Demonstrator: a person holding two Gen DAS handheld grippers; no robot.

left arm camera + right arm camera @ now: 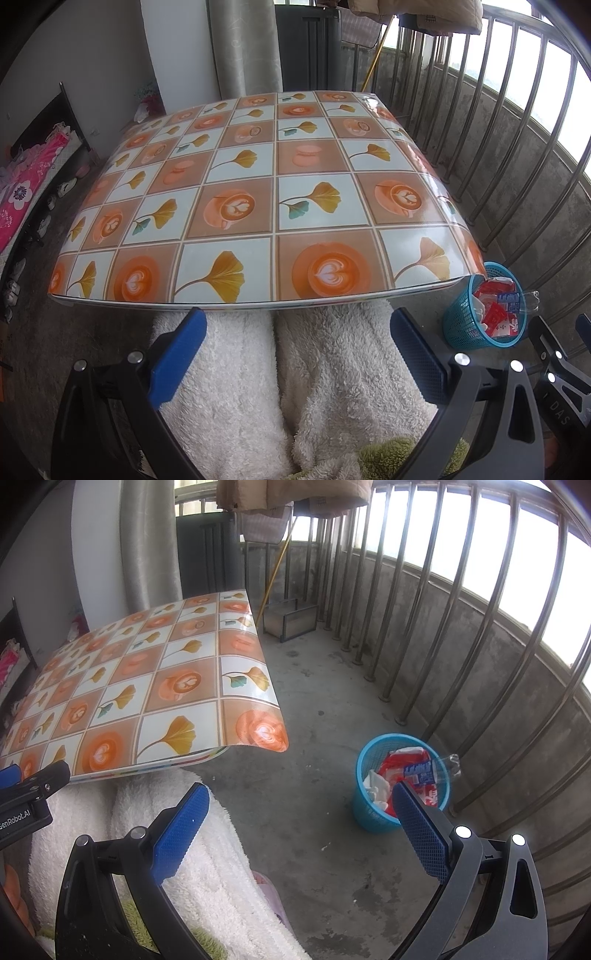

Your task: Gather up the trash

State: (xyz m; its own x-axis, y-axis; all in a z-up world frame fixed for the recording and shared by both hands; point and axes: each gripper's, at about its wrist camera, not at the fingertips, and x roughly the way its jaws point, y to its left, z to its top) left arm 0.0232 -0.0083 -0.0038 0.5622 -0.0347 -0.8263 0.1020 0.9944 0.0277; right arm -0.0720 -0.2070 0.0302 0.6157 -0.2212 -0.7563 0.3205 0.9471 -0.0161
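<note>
One blue basket (373,814) holds red wrappers (397,766).

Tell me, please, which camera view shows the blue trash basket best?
The right wrist view: the whole blue trash basket shows, with its open top and the wrappers inside. In the left wrist view the tablecloth corner hides part of its rim.

A small blue plastic basket (373,814) stands upright on the floor, just past the tip of the right gripper's (301,829) right finger. It is full of trash: red and white wrappers (402,766), crumpled white paper (376,788), and a clear plastic bottle (445,768) that pokes out over the far rim.
</note>
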